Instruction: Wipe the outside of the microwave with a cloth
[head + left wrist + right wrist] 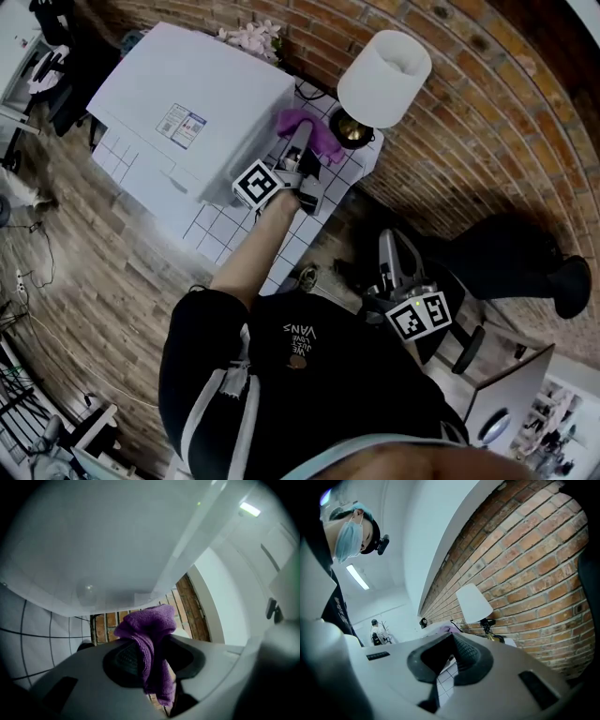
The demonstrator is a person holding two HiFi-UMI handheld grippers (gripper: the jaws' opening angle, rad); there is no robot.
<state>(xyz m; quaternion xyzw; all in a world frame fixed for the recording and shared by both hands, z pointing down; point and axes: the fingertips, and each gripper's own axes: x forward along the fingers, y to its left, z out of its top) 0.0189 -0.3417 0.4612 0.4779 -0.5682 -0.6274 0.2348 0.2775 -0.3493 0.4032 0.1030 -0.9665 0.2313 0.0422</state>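
Note:
The white microwave (pixel 187 103) stands on a white tiled table (pixel 225 230). My left gripper (pixel 302 141) reaches to the microwave's right side and is shut on a purple cloth (pixel 305 122). In the left gripper view the cloth (pixel 147 634) is bunched between the jaws and hangs down from them, with the microwave's white wall (pixel 117 550) close above. My right gripper (pixel 389 242) hangs low beside the person's waist, away from the table. In the right gripper view its jaws (pixel 451 656) are shut with nothing in them.
A lamp with a white shade (pixel 384 77) and a brass base (pixel 352 129) stands just right of the cloth, against the brick wall (pixel 469 141). Pale flowers (pixel 251 37) sit behind the microwave. A dark chair (pixel 506 258) is at the right, over wood flooring.

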